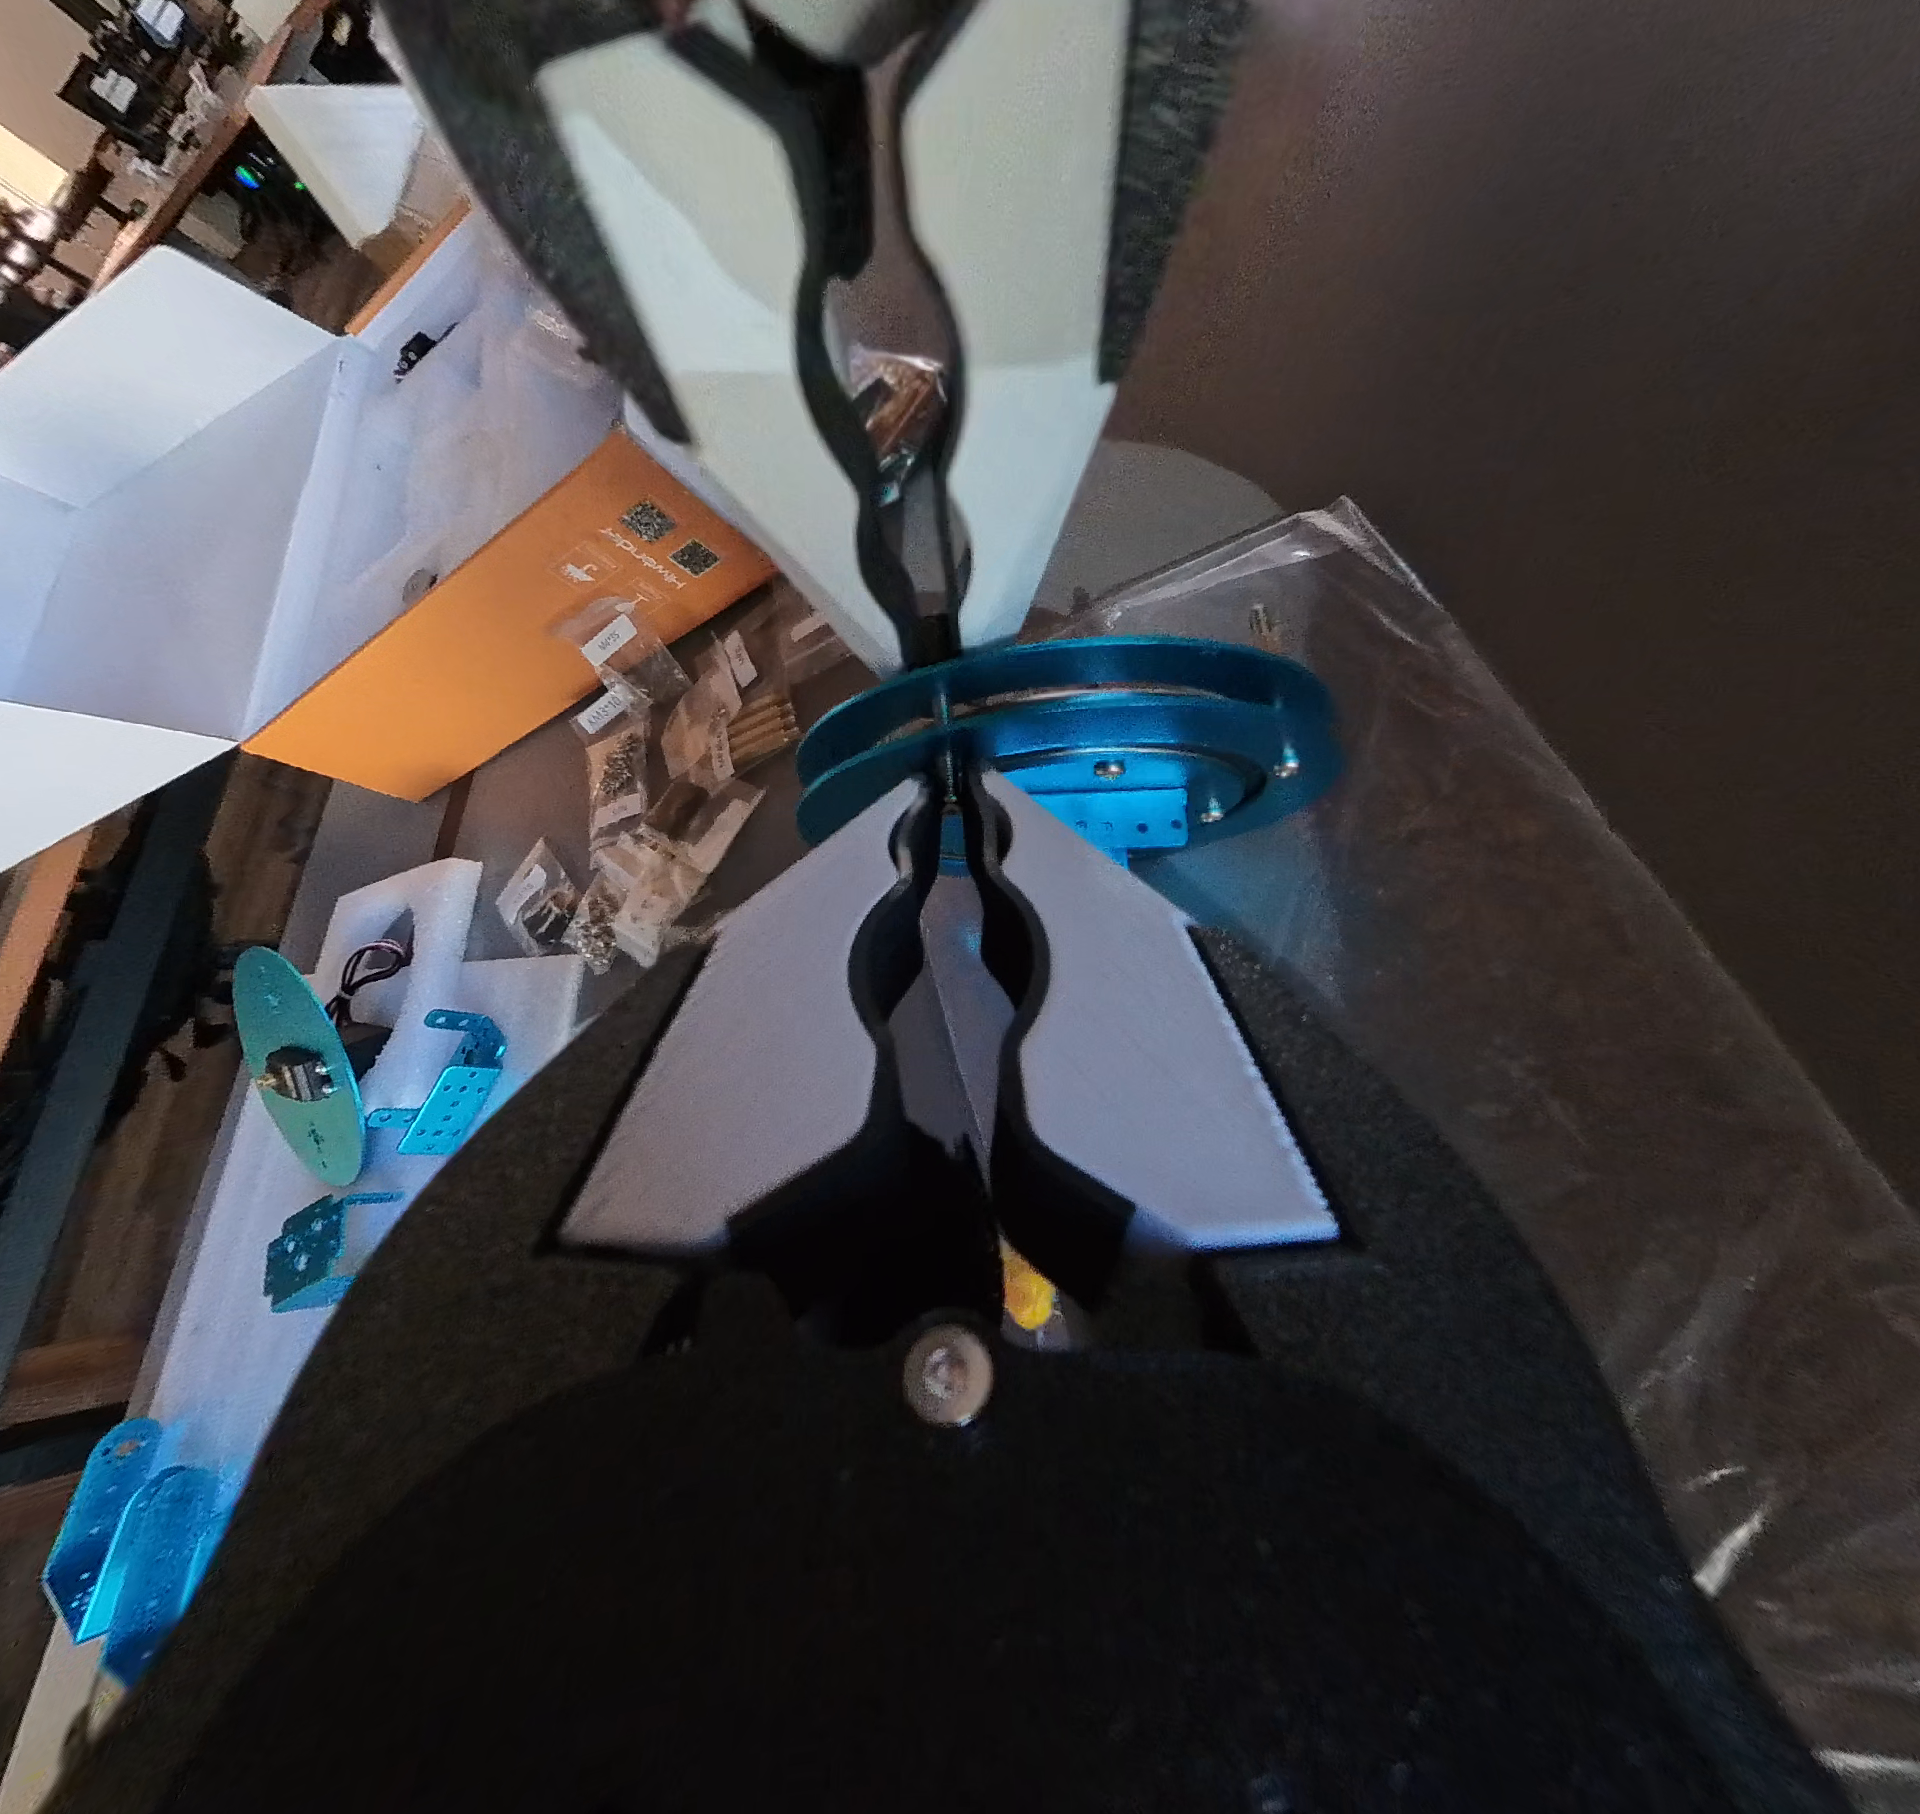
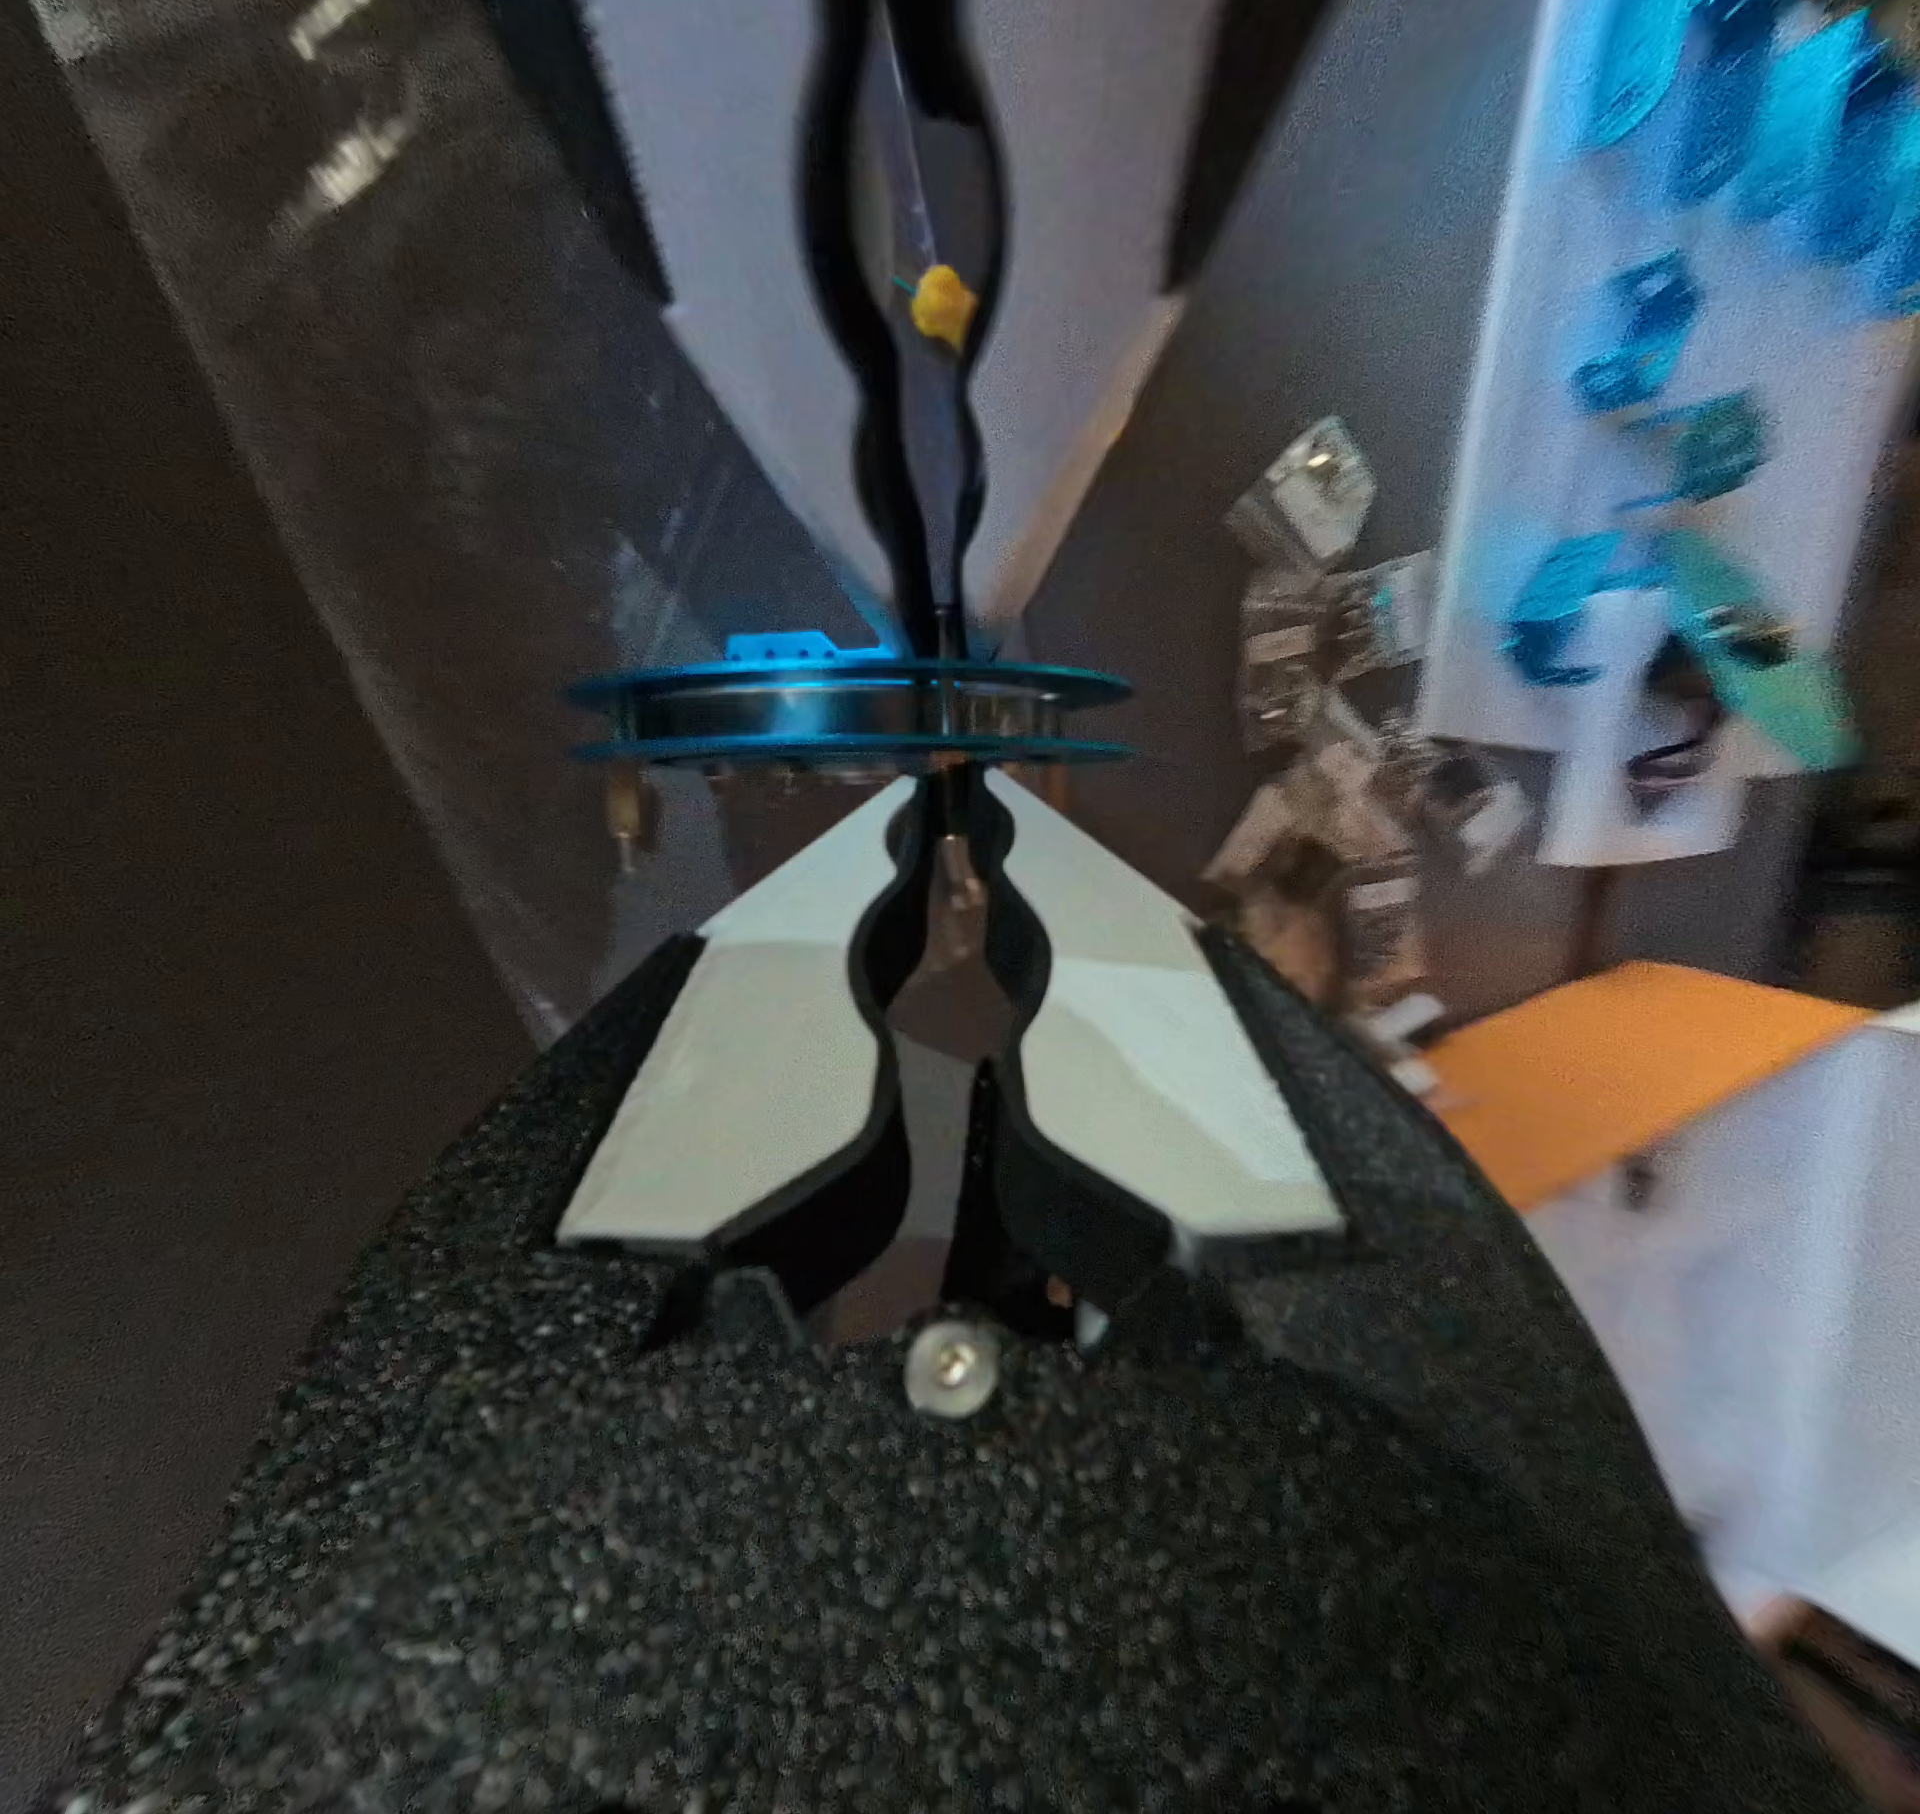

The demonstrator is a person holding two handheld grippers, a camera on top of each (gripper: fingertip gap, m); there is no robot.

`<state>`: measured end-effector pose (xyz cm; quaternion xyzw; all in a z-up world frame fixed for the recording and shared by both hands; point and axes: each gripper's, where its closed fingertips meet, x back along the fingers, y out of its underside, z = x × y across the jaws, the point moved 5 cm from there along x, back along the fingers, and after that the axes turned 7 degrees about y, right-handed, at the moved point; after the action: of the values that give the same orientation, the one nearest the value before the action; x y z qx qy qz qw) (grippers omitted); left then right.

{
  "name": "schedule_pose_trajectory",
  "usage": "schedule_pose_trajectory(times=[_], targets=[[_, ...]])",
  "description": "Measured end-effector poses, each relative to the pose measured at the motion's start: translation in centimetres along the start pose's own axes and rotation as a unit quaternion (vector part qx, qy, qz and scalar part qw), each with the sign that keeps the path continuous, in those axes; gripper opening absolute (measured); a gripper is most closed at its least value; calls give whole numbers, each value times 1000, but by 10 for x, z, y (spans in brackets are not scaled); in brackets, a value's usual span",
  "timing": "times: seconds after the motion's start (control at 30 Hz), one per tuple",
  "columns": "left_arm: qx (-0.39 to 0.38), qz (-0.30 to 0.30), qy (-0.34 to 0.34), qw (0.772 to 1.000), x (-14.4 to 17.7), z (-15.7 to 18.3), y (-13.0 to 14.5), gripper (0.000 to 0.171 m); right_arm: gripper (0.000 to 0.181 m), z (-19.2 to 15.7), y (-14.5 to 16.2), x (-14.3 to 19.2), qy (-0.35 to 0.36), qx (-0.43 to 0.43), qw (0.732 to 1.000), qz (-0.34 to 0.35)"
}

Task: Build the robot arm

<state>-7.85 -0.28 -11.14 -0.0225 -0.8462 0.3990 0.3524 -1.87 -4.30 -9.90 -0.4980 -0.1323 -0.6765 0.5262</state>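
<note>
A blue assembly of two metal discs (image 1: pixel 1070 715) with a silver ring between them is held edge-on above a clear plastic bag (image 1: pixel 1558 1037). It also shows in the right wrist view (image 2: pixel 847 715). My left gripper (image 1: pixel 948 800) comes from below and is shut on a thin dark rod carrying a small yellow piece (image 1: pixel 1023 1286); the rod's tip meets a screw at the discs' rim. My right gripper (image 2: pixel 951 790) faces it from the other side, shut on a small metal standoff (image 2: pixel 956 871) at the same rim. Each gripper shows at the top of the other's view.
To the left lie an orange box (image 1: pixel 468 663), an open white box (image 1: pixel 177 476), several small bags of screws (image 1: pixel 644 788) and a white foam tray (image 1: pixel 260 1245) with blue brackets (image 1: pixel 447 1089) and a teal disc (image 1: pixel 296 1068). The table (image 1: pixel 1610 258) is dark brown.
</note>
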Motion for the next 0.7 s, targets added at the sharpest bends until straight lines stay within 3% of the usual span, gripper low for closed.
schedule_pose_trajectory(times=[0.07,0.1,0.2,0.23,0.27,0.3,0.33,0.4,0.47,0.53,0.6,0.63,0.7], targets=[[-16,-6,-13,1000,0,0,0,3,4,7,4,-3,-157,-158,975,-4],[-18,-6,-16,1000,-1,1,-1,3,3,9,6,-4,-247,-236,940,-8],[-24,-6,-12,1000,0,4,-2,3,4,5,13,-10,-468,-412,781,-29],[-31,-9,-18,999,0,4,-2,3,4,3,14,-11,-501,-433,748,-27],[-34,-13,-23,999,0,4,-2,3,4,3,14,-12,-508,-440,740,-22],[-31,-12,-22,999,0,4,-2,3,4,3,13,-11,-490,-423,762,-11],[-25,-9,-18,1000,0,3,-2,3,4,3,11,-9,-447,-379,810,4],[-11,-5,-11,1000,0,2,-2,3,5,4,8,-3,-299,-249,920,32],[1,0,-4,1000,-1,1,-1,3,12,-2,3,3,-153,-119,980,31],[6,2,1,1000,-1,1,-1,3,7,-8,0,4,-13,8,1000,18],[-2,-4,-6,1000,-1,1,-1,3,5,-9,-3,3,73,92,993,-13],[-3,-2,-5,1000,0,2,-2,3,4,-8,-3,3,82,100,991,-29],[-17,-2,-15,1000,-1,3,-3,3,4,-2,-4,1,11,25,999,-35]])
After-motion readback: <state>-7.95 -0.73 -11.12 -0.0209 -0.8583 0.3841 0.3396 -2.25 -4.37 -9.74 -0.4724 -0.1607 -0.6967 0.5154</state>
